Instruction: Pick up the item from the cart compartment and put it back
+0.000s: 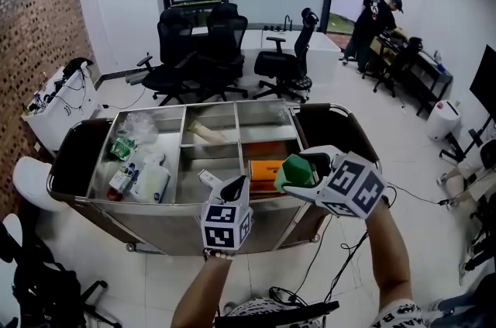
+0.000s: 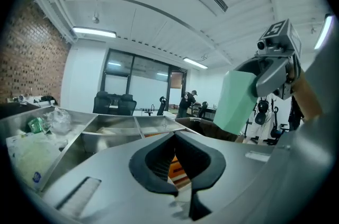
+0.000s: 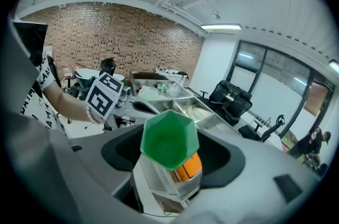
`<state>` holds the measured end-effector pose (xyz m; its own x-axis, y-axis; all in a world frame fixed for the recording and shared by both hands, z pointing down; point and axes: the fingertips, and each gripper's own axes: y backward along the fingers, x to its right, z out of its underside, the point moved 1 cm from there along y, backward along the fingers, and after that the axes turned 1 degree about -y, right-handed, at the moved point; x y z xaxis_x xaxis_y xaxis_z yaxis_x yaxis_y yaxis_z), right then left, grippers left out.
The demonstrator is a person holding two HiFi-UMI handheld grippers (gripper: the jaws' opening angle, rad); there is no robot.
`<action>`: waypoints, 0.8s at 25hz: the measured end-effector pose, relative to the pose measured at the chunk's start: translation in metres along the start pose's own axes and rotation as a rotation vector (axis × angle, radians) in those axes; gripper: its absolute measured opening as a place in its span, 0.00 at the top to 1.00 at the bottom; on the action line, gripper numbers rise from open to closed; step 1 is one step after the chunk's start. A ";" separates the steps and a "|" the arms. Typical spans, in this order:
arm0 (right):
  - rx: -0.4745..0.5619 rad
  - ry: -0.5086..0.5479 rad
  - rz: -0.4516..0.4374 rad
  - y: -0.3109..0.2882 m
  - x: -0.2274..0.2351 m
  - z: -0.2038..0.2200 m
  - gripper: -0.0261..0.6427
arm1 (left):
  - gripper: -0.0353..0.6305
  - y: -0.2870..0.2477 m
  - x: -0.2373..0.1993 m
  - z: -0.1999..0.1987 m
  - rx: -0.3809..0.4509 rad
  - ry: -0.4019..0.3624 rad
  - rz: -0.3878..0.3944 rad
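Note:
My right gripper is shut on a green six-sided container, held over the right front corner of the steel cart. The right gripper view has the green container end-on between the jaws, an orange box in the cart just beyond it. My left gripper hovers over the cart's middle front compartment; its jaws look closed together with nothing in them. From the left gripper view, the green container hangs up at the right.
The cart's left compartment holds a white bottle, bags and a green packet. An orange box lies in the right front one. Office chairs stand behind; a person works at the far right. Cables lie on the floor.

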<state>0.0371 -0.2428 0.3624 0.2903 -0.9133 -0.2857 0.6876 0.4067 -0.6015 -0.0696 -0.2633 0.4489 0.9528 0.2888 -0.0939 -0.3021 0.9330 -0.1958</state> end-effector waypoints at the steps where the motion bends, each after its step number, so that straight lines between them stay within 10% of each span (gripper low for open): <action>1: -0.005 -0.004 -0.008 -0.001 -0.009 0.005 0.48 | 0.94 0.003 0.001 0.003 -0.002 0.000 0.001; 20: 0.086 -0.319 0.076 -0.003 -0.090 0.072 0.48 | 0.94 0.068 0.025 0.056 -0.029 0.012 -0.007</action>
<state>0.0569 -0.1633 0.4438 0.5269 -0.8469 -0.0714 0.7058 0.4828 -0.5184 -0.0645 -0.1810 0.4880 0.9544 0.2800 -0.1037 -0.2968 0.9282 -0.2243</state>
